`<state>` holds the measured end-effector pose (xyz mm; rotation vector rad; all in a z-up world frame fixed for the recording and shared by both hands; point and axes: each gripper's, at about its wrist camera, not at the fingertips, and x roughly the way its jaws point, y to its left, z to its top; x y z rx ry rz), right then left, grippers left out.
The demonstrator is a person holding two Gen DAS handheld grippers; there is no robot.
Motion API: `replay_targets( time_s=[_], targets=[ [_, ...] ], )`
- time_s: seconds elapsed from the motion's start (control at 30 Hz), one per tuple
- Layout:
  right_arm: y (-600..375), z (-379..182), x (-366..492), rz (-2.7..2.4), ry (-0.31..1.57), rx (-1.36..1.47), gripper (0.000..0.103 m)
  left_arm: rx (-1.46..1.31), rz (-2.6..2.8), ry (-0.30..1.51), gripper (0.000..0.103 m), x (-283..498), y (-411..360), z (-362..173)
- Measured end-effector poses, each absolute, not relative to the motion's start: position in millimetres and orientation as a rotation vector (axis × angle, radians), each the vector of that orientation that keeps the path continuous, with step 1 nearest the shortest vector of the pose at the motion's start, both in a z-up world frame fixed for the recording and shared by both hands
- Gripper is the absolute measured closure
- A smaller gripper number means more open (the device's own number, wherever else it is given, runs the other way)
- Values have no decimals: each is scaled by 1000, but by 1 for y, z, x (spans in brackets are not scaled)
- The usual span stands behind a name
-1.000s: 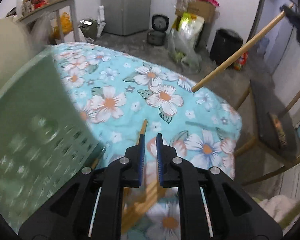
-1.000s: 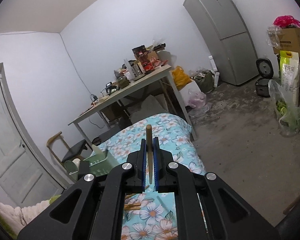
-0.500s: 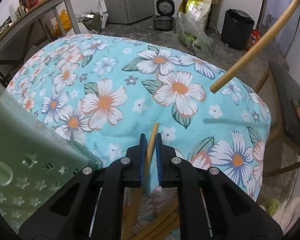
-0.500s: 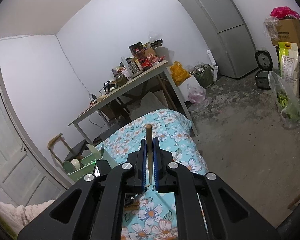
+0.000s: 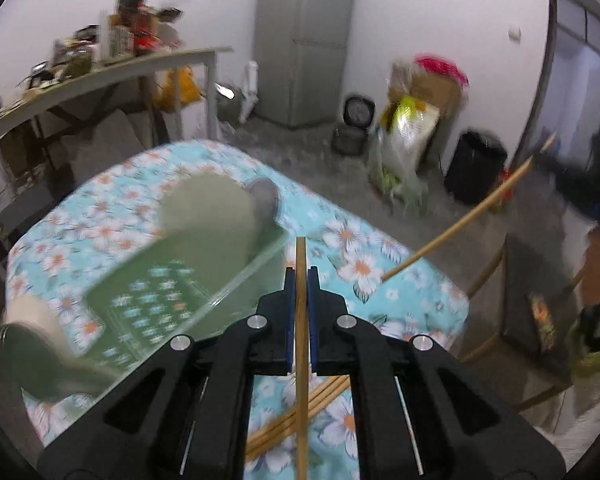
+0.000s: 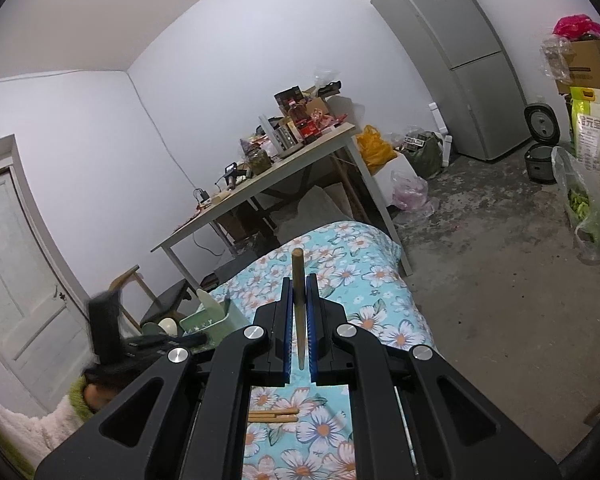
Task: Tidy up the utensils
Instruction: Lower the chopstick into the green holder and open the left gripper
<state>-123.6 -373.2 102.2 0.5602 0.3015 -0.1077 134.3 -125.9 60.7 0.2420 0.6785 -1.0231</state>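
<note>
My left gripper (image 5: pixel 299 276) is shut on a wooden chopstick (image 5: pixel 300 256) that stands upright between the pads, lifted above the flowered tablecloth (image 5: pixel 360 264). Several more chopsticks (image 5: pixel 296 416) lie on the cloth beneath it. A green perforated utensil basket (image 5: pixel 172 292), blurred, sits just left of that gripper. My right gripper (image 6: pixel 299 284) is shut on a second chopstick (image 6: pixel 297 268), held high over the table; its long shaft (image 5: pixel 460 220) slants across the right of the left wrist view. The basket (image 6: pixel 210 318) holds pale spoons (image 6: pixel 168 325).
A person in a green-trimmed sleeve (image 5: pixel 596 300) and a dark wooden chair (image 5: pixel 536 304) are at the table's right side. A cluttered grey table (image 6: pixel 284 168), a fridge (image 6: pixel 460 60), bags and a rice cooker (image 6: pixel 540 152) stand beyond on the concrete floor.
My left gripper closed on a chopstick from the pile and lifted it off the cloth, swinging toward the basket. The right gripper kept still with its chopstick.
</note>
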Motion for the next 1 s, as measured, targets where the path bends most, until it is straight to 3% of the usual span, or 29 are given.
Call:
replay_targets(
  time_s=[0.27,0.67,1.0],
  targets=[
    [-366,104,-113,-67,308,556,97,40,-953,545,98,132,-40,127],
    [-350,109,-103,-26,316,539,97,-176,-971,323,98,149,-10,208],
    [-349,112,-102,-18,313,527,97,-186,-826,249,98,183,-28,198]
  ],
)
